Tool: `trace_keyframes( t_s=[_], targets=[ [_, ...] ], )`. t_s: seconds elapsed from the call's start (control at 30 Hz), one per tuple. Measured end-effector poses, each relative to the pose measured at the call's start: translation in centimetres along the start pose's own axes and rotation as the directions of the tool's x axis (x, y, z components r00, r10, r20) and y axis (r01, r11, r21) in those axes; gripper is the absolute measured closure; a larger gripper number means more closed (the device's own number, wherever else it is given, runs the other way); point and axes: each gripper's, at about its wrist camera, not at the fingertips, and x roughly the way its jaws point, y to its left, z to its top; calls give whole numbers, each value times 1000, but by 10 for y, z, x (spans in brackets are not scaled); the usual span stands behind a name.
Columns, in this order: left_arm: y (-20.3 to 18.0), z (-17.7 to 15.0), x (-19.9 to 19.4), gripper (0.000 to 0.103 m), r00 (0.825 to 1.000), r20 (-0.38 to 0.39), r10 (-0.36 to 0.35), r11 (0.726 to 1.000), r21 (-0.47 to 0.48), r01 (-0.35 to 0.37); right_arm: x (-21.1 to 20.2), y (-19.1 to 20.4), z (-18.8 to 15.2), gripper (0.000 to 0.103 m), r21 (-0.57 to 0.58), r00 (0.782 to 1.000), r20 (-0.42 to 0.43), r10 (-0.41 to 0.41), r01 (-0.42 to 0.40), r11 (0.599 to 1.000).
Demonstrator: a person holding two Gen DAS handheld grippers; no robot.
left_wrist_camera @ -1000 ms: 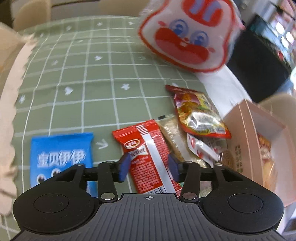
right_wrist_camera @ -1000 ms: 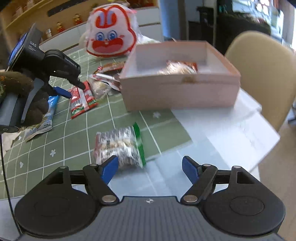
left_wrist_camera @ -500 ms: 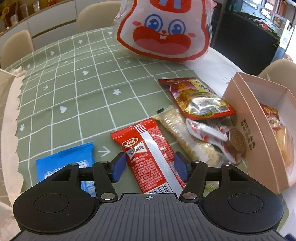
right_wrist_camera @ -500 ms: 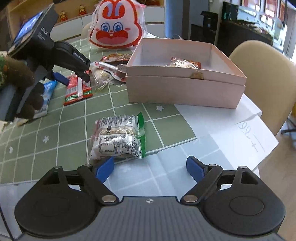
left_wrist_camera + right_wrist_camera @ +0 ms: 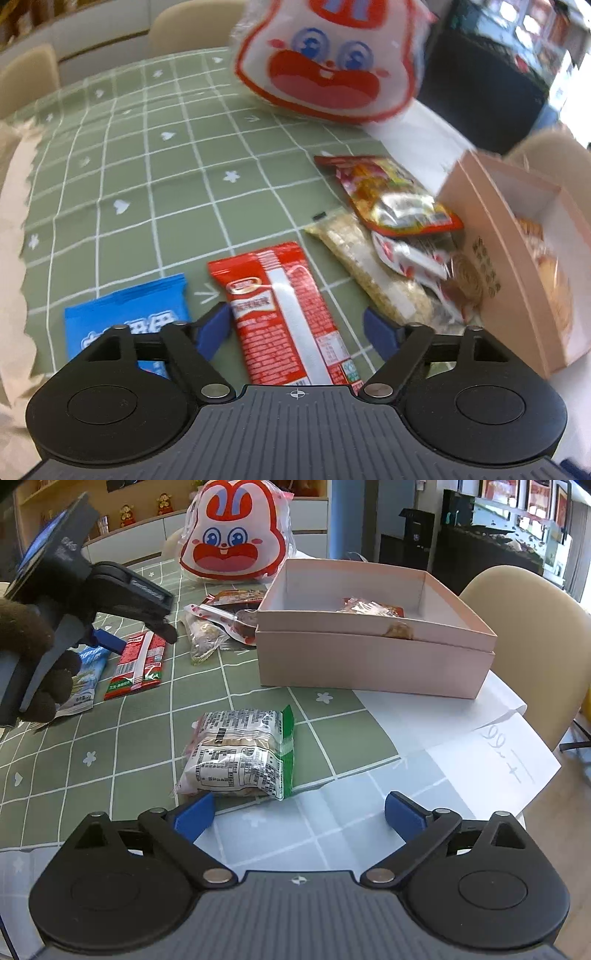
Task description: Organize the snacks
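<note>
My left claw has just spread wide over a red snack packet lying flat on the green-checked worktop, pads clear of it. My right claw, also just opened, holds nothing near a green-edged packet; the pink box sits beyond.

bare cloth left, pink box right
</note>
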Motion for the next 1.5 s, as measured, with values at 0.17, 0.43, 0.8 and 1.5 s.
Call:
trace_keyframes(
  t_s=[0.17, 0.43, 0.8, 1.5],
  targets=[
    [-13, -18, -14, 25, 991, -20, -134, 979, 149, 136, 1, 0, -2, 0, 6, 1000, 3, -1, 1, 1000],
    [-4, -41, -33, 44, 984, -21, -178, 975, 128, 179, 1, 0, -2, 0, 7, 1000, 1, -6, 6, 1000],
    [-40, -24, -15, 25, 999, -27, -39, 981, 191, 43, 1, 0, -1, 0, 2, 1000, 0, -7, 7, 1000],
    [6, -30, -28, 26, 993, -62, -100, 984, 139, 108, 0, 26, 24, 11, -224, 999, -26, -31, 24, 974]
  ],
)
